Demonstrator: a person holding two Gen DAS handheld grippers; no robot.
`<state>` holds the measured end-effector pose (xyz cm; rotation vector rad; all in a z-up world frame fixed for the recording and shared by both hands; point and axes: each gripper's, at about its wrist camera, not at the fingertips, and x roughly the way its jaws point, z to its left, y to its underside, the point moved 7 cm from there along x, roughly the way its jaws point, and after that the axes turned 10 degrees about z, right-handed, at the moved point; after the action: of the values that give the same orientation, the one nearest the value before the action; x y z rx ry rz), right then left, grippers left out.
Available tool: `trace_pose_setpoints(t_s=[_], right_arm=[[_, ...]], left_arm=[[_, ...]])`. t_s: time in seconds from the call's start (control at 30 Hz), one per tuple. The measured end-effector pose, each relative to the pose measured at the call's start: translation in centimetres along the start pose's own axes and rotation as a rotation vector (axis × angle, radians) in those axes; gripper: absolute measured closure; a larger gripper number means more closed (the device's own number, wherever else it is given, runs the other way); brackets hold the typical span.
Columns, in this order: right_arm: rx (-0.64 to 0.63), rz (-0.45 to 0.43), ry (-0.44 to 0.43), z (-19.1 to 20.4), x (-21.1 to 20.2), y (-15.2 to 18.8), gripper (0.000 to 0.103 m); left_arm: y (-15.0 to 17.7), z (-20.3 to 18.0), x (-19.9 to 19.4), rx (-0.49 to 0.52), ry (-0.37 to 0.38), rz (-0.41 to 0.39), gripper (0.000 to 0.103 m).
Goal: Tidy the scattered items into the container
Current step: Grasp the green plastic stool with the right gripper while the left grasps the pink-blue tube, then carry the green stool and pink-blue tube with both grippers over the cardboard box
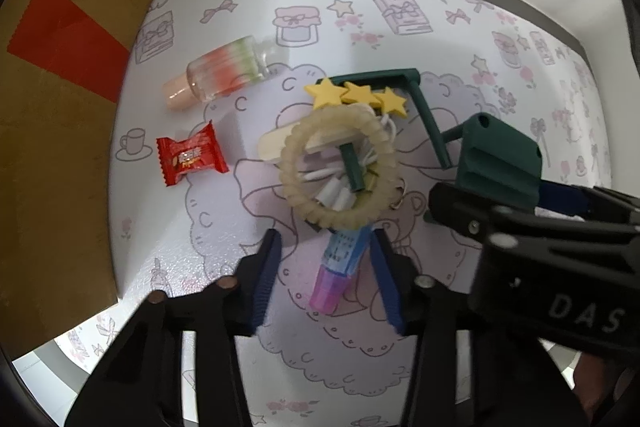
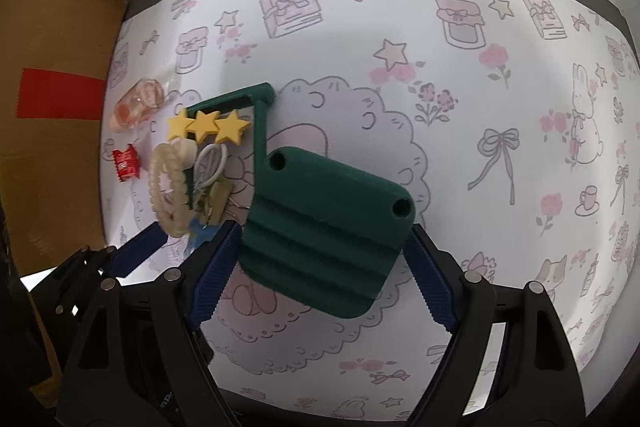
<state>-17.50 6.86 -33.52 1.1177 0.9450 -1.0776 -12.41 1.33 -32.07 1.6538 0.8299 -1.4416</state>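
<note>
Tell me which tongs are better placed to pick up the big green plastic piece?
Right. The right tongs are open around the green piece; the left tongs straddle the blue-pink tube.

One bottle (image 1: 218, 73), one candy (image 1: 191, 158), three stars (image 1: 356, 95), one coil ring (image 1: 340, 167), perhaps one tube (image 1: 338, 269).

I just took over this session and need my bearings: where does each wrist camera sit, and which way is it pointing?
Left wrist: on the left gripper, looking down over the blue-and-pink tube and coiled ring; its fingers and the right gripper show.
Right wrist: on the right gripper, looking down at the green stand; its fingers and the left gripper's blue finger show.
Shared: stand, star clip, red candy, cardboard box.
</note>
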Motion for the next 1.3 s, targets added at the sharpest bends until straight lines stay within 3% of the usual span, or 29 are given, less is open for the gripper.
trace_pose_setpoints(t_s=[0.07, 0.17, 0.47, 0.63, 0.8, 0.93, 1.03, 1.1, 1.2, 1.3], right_arm=[[-0.004, 0.008, 0.002, 0.1, 0.2, -0.1, 0.02], [-0.026, 0.012, 0.017, 0.5, 0.2, -0.3, 0.029], [-0.075, 0.017, 0.073, 1.2, -0.3, -0.5, 0.03], [-0.094, -0.01, 0.087, 1.5, -1.3, -0.7, 0.032], [-0.082, -0.036, 0.07, 1.8, -2.5, -0.7, 0.039], [-0.075, -0.039, 0.06, 1.8, -3.2, -0.5, 0.039], [-0.074, -0.058, 0.061, 1.4, -3.7, 0.5, 0.039], [-0.075, -0.073, 0.051, -1.5, -5.0, 2.2, 0.039], [-0.073, -0.098, 0.037, -1.3, -5.6, 3.0, 0.039], [-0.074, -0.119, 0.029, -1.5, -6.8, 3.9, 0.039]], left_arm=[[0.2, -0.1, 0.2, 0.004, -0.012, 0.009, 0.081], [0.4, 0.0, 0.3, 0.001, -0.012, 0.016, 0.084], [1.3, 0.9, -0.1, -0.038, 0.022, 0.035, 0.084], [2.2, 1.0, -0.7, -0.027, 0.001, 0.034, 0.084], [3.0, 1.3, -1.8, -0.035, 0.015, 0.015, 0.084], [3.8, 1.6, -3.0, -0.042, 0.027, -0.009, 0.084], [4.5, 1.8, -4.0, -0.049, 0.045, -0.027, 0.084], [4.9, 2.0, -4.8, -0.055, 0.064, -0.045, 0.084], [4.7, 2.6, -6.7, -0.069, 0.073, -0.068, 0.084], [3.8, -0.2, -5.9, -0.085, 0.08, -0.09, 0.084]])
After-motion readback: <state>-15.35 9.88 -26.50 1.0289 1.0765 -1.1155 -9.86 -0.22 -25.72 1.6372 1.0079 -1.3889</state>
